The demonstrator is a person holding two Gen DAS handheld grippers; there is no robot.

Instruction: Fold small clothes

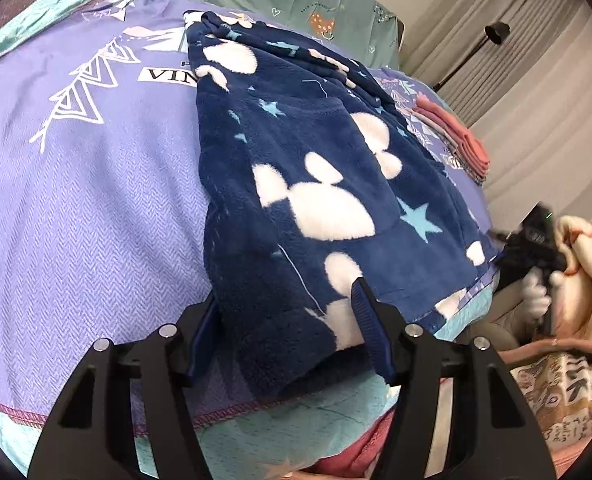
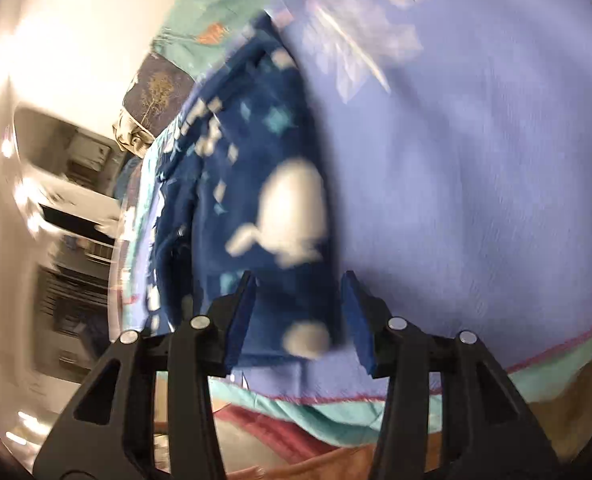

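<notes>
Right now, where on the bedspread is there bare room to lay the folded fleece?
Bare bedspread lies left of the fleece, up to the printed arrows. The right is crowded: pink stack by the edge and the right hand-held gripper.

A navy fleece garment (image 1: 315, 184) with white mouse-head shapes and pale-blue stars lies spread flat on the bed.

One navy fleece garment (image 1: 315, 184); one pink folded stack (image 1: 455, 136); two claws.
</notes>
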